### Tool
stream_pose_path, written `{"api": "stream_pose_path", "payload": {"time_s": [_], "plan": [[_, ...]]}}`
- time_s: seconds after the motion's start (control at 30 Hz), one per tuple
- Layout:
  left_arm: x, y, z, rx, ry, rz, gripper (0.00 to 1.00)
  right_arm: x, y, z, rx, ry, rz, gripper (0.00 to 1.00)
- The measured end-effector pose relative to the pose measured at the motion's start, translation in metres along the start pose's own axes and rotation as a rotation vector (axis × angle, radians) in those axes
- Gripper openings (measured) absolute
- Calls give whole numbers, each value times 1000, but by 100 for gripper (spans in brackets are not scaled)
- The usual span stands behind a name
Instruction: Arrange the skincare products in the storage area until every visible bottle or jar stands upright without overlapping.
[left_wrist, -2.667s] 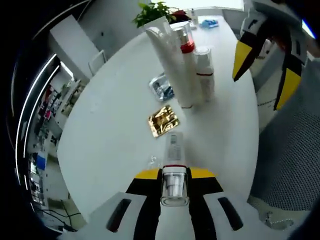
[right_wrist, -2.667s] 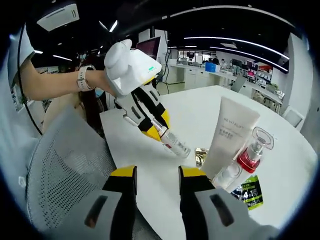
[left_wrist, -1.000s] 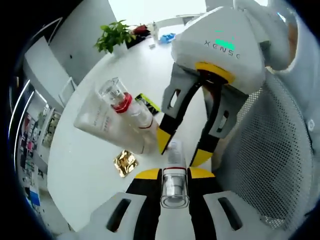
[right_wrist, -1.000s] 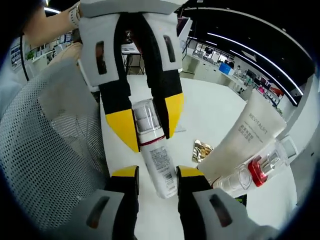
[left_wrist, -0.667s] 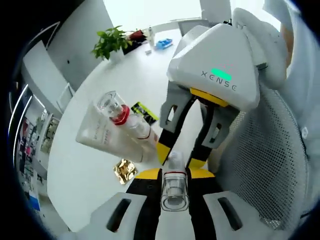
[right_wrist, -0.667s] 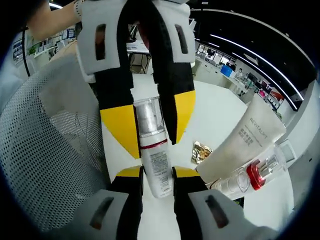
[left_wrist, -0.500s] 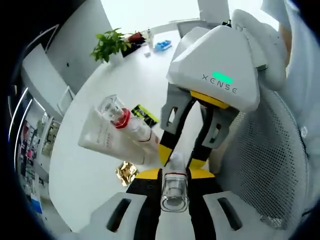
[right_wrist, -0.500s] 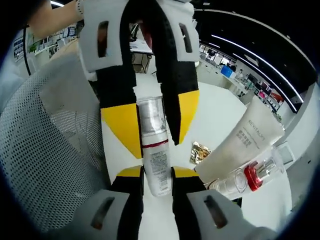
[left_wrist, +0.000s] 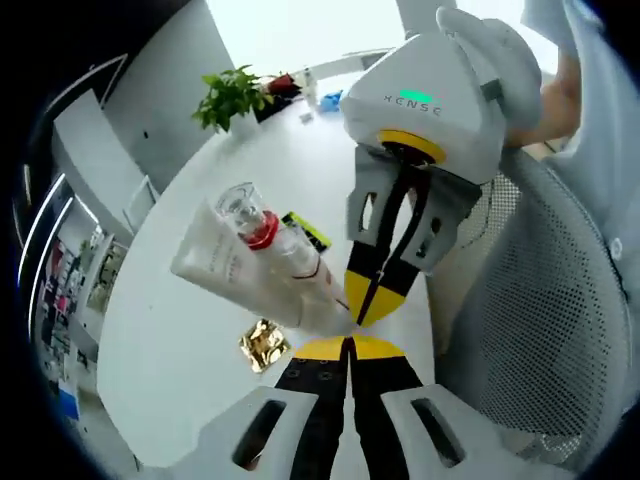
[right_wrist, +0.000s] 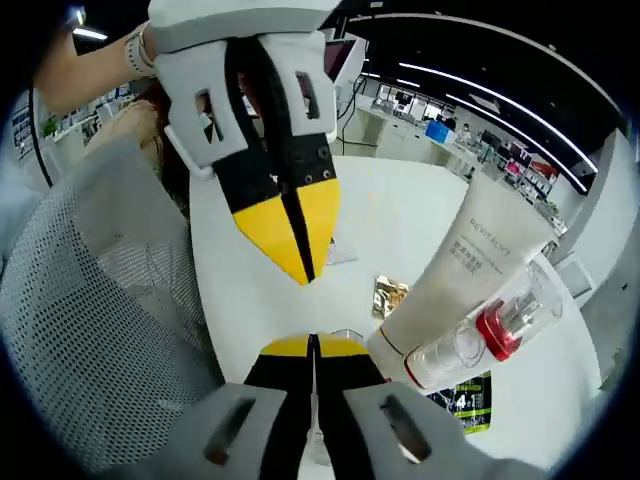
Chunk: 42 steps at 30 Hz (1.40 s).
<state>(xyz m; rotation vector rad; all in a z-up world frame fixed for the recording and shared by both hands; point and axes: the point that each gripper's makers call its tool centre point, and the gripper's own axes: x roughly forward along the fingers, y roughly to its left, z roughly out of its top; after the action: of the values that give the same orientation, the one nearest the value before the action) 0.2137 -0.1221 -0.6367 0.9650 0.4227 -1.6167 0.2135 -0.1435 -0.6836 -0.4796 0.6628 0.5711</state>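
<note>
In the left gripper view, the left gripper (left_wrist: 349, 350) is seen with its 2 jaws pressed together, nothing between them. Just beyond, the right gripper (left_wrist: 372, 300) is likewise closed and empty. Left of both tips, a gold sachet (left_wrist: 264, 345) lies flat; past it the white tube (left_wrist: 250, 275), the red-collared bottle (left_wrist: 262, 228) and a smaller bottle (left_wrist: 300, 262) are grouped, touching, near the white table (left_wrist: 180, 340) edge

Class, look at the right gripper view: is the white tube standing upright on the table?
Yes, the white tube stands on its cap on the table, beside the red-collared bottle.
</note>
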Motion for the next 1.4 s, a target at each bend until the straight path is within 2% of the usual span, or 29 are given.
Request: {"api": "stream_pose_path", "payload": {"time_s": [0.1,0.13,0.23,0.43,0.5,0.63,0.87,1.0,1.1,1.4], "plan": [[2,2,-13,-19,21,29,0,-4,-1,1,24,-16,2,1],[1,2,-15,-47,19,41,0,-7,-5,-2,40,-11,-14,1],[3,4,-19,-118,-13,63,0,-15,-12,-14,77,10,-26,1],[5,-5,-29,-173,-22,59,0,-40,-24,-44,163,49,-48,1],[5,-5,-29,-187,-33,70,0,-43,-24,-48,166,55,-41,1],[9,-8,-30,-211,-41,68,0,-38,-21,-54,182,71,-22,10],[11,-14,-30,-225,-45,61,0,-22,-14,-68,135,171,29,20],[10,-12,-34,-245,-50,77,6,-17,-18,-75,123,215,46,23],[10,-10,-36,-262,-62,90,16,-13,-20,-82,119,252,67,26],[9,-10,-37,-355,-116,96,32,-3,-17,-93,87,319,119,26]]}}
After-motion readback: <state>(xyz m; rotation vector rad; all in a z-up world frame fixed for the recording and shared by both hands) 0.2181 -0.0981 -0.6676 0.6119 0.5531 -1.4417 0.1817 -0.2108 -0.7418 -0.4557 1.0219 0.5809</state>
